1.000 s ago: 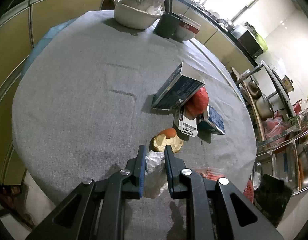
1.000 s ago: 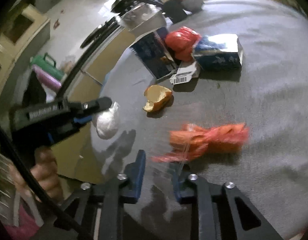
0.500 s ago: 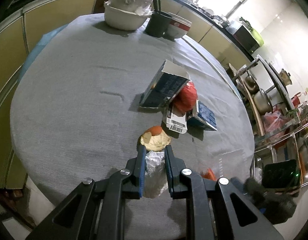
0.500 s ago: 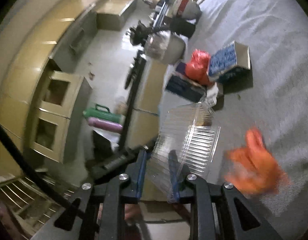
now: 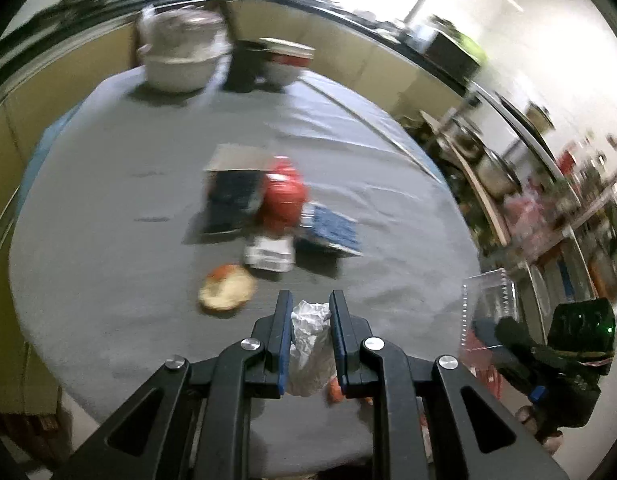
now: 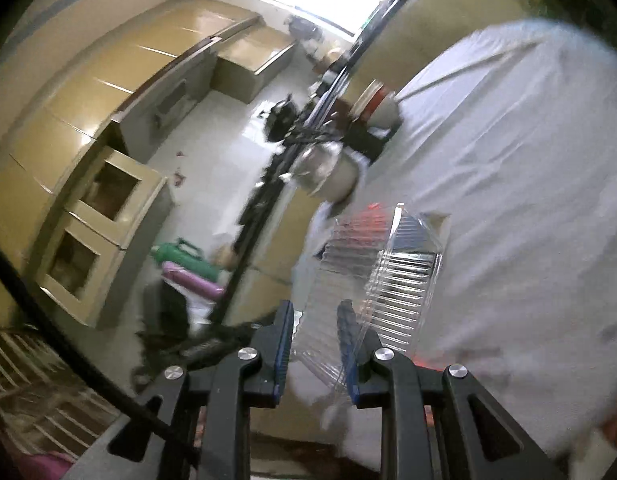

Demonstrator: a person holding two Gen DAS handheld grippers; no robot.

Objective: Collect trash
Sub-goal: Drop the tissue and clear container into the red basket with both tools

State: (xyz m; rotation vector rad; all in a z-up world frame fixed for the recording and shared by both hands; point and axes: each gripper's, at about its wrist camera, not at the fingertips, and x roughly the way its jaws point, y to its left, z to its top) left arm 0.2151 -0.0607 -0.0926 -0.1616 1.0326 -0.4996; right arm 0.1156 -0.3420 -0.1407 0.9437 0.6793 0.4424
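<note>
The left claw (image 5: 309,316) is clamped on a crumpled white paper wad (image 5: 310,344), whose lower part runs down between the black arms, above the near edge of the round grey-clothed tabletop (image 5: 108,200). Motion blur softens everything beyond it. At 11 o'clock from the wad lies a torn piece of orange peel (image 5: 227,288), pale side up. Further toward 12 o'clock sits a cluster: a dark blue opened carton (image 5: 232,196), a red crumpled bag (image 5: 283,200) leaning against it, a white barcoded box (image 5: 268,254) and a second blue carton (image 5: 332,230); their print is unreadable. An orange scrap (image 5: 334,392) shows only as a sliver beside the right finger.

At 3 o'clock in the left view, the right claw (image 6: 315,332) appears partly cut off, pinching a clear ribbed plastic clamshell container (image 6: 388,276). In its own view the container's thin wall is caught between the nearly closed fingers, and the shell stands up over the tabletop's edge, with a red smear visible through it. The pot and bowls at the tabletop's far rim are smeared beyond detail.
</note>
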